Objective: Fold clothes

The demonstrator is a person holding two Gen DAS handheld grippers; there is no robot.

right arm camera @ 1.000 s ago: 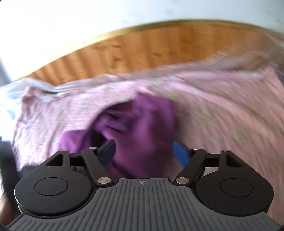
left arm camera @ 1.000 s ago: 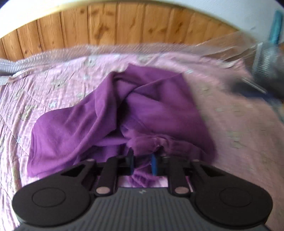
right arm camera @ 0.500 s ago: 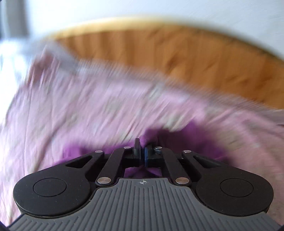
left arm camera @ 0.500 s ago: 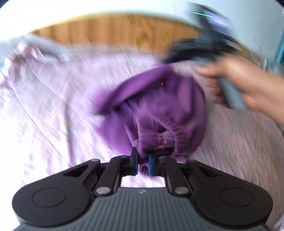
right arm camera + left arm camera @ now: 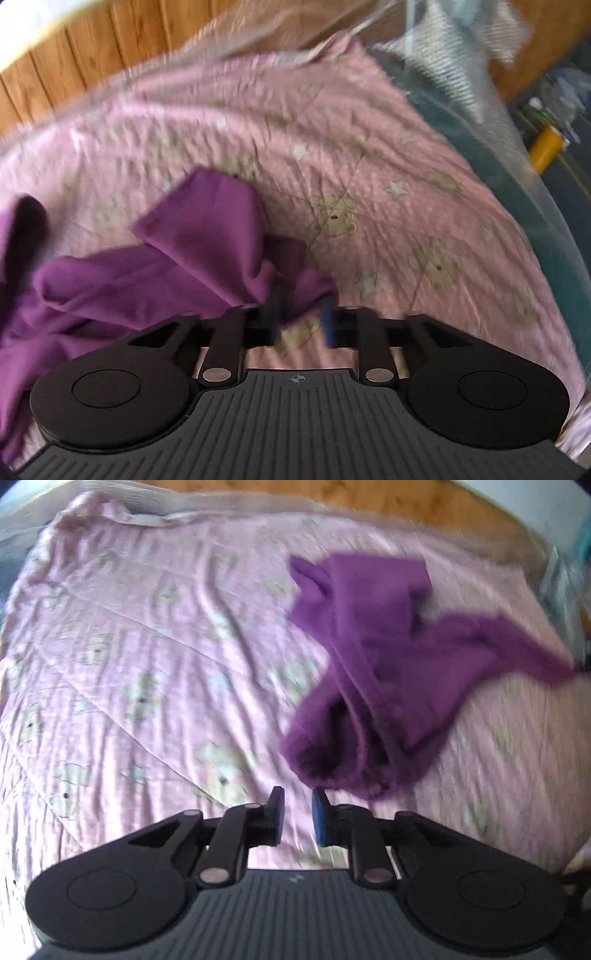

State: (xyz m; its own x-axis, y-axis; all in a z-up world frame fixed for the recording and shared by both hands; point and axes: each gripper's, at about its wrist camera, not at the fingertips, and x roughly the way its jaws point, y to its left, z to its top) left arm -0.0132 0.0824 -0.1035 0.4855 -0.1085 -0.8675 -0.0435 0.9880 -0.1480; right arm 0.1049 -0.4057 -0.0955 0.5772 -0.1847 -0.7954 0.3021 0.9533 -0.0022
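Note:
A crumpled purple garment [image 5: 388,672] lies on the pink bear-print bedsheet [image 5: 129,646], ahead and to the right of my left gripper [image 5: 296,812]. That gripper is open a little, with only sheet between its blue pads, and the cloth's elastic hem lies just past its right fingertip. One end of the garment stretches out to the right edge of the left wrist view. In the right wrist view, the purple garment [image 5: 207,236] trails off to the left, and a bunched end of it sits between the fingers of my right gripper [image 5: 301,317]. Both views are motion-blurred.
A wooden panelled wall [image 5: 92,48] runs behind the bed. The bed's right edge [image 5: 498,166] drops off under clear plastic, with an orange bottle [image 5: 546,147] and clutter beyond. Bare pink sheet [image 5: 406,166] spreads to the left and right of the garment.
My left gripper has let go of the garment's hem and moved back left. My right gripper shut on the garment's far end and has drawn it to the right.

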